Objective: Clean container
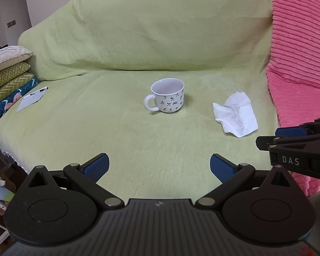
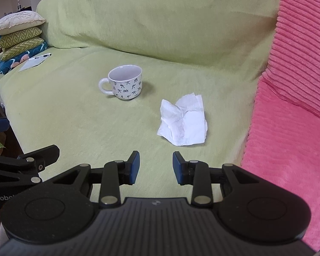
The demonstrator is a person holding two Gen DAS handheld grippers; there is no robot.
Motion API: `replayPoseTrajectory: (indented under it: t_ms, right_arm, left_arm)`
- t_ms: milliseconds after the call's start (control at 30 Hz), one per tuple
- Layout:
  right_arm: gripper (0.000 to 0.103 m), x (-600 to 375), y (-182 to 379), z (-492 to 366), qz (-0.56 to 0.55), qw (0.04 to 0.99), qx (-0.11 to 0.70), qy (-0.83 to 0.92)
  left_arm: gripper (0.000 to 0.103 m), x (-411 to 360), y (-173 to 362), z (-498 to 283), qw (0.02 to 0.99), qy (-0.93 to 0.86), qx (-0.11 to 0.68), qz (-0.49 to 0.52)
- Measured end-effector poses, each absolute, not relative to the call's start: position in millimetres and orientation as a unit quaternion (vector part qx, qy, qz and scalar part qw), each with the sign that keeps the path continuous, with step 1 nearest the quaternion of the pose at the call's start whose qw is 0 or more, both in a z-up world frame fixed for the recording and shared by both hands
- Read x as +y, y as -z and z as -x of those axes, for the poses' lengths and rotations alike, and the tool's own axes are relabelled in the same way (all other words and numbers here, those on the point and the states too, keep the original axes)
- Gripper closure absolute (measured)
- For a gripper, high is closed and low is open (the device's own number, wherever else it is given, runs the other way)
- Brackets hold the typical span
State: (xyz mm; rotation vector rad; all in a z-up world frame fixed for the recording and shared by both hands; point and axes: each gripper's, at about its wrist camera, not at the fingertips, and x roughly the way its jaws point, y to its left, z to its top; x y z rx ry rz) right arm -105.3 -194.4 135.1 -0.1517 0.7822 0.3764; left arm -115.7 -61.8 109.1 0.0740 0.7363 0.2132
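Green sofa carries the mug mid-seat, tissue right of it. Left tool gapes wide, right tool half-open, both empty. Pinch the tissue's raised crumple first, steadying the mug by its handle.

Left gripper spread wide, empty; upright mug ahead on green cover; crumpled tissue right.

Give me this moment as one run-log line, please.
left gripper: open, empty | right gripper: open, empty | mug: upright on sofa | tissue: beside mug, untouched
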Motion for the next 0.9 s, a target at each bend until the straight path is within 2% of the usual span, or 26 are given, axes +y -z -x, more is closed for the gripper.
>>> replayPoseTrajectory:
  t_ms: [633, 900]
  right_arm:
    - [0.073, -183.6, -113.0, 69.0, 0.087, 0.894, 0.398, -0.187]
    - [0.073, -176.9, -103.9, 53.3, 0.092, 0.889, 0.405, -0.190]
  left_arm:
    - [0.002, -48.8, -86.6, 78.5, 0.918, -0.108, 0.380, -0.028]
    - [0.002, -44.7, -82.2, 64.2, 0.924, -0.111, 0.366, -0.024]
